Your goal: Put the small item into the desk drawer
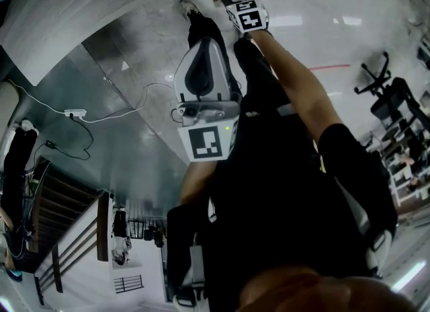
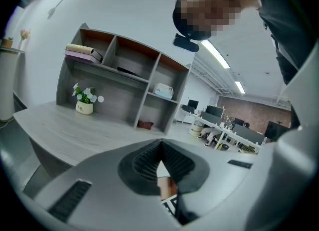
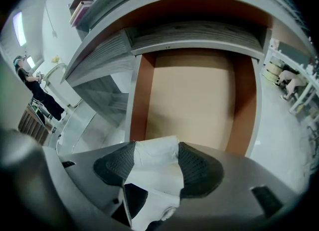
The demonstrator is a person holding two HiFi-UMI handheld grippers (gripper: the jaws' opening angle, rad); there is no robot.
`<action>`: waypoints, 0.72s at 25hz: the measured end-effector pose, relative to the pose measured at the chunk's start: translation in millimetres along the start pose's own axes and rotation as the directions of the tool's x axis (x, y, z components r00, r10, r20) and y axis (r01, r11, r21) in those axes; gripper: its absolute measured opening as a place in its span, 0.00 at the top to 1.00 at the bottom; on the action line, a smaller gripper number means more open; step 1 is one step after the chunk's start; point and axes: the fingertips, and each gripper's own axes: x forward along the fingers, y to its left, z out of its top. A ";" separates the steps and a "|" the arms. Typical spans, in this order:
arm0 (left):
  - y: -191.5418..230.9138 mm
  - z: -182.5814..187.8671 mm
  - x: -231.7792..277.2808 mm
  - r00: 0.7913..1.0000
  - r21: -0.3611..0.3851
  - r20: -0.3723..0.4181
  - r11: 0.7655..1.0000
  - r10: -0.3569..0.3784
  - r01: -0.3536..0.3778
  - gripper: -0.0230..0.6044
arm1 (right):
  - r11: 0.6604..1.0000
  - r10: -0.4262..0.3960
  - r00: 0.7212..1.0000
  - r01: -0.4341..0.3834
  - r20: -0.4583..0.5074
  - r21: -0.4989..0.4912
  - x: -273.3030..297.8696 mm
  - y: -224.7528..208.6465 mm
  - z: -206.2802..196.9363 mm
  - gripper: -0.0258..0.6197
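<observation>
Right gripper view shows the right claw (image 3: pixel 156 149) squeezed shut on a small white thing (image 3: pixel 152 173). It looks soft and crumpled, like folded paper or a little bag; I cannot tell which. The white thing sticks out a bit past the tips of the claw. Just past the tips is the open drawer (image 3: pixel 192 95). Its tan floor is bare, with brown walls on both sides. The claw points down into the drawer, and the white thing is not in it yet. Over the drawer is the grey desk (image 3: pixel 199 31).

The left claw (image 2: pixel 160 164) is closed with nothing in it. It is near the person's body and points at the shelves (image 2: pixel 124 70).

To do this step well, I think the right claw should go low inside the drawer, between the walls, before it opens. Then the light thing should drop flat and not flutter out.
</observation>
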 end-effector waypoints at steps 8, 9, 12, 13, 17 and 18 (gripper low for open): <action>7.7 -0.4 1.4 1.000 -0.005 -0.003 1.000 -0.002 0.002 0.97 | 1.000 -0.012 0.999 0.013 -0.049 0.014 3.3 3.1 -1.2 0.55; 8.2 -1.0 1.5 1.000 -0.007 -0.004 1.000 -0.001 0.001 0.97 | 1.000 -0.015 0.998 0.015 -0.054 0.010 4.2 2.7 -1.8 0.55; 10.8 -2.9 1.1 1.000 -0.011 -0.007 1.000 0.001 -0.001 0.97 | 1.000 -0.023 0.997 0.023 -0.072 -0.002 8.1 2.1 -4.5 0.55; 11.3 -3.5 0.7 1.000 -0.011 -0.009 1.000 0.001 -0.001 0.97 | 1.000 -0.025 0.997 0.025 -0.079 -0.004 9.1 1.9 -5.8 0.55; 12.5 -3.8 1.0 1.000 -0.010 -0.010 1.000 -0.003 0.002 0.97 | 1.000 -0.027 0.996 0.027 -0.090 0.002 11.6 0.8 -7.2 0.55; 13.6 -3.6 1.5 1.000 -0.012 -0.010 1.000 -0.002 0.002 0.97 | 1.000 -0.028 0.995 0.028 -0.091 0.003 12.8 0.8 -6.3 0.55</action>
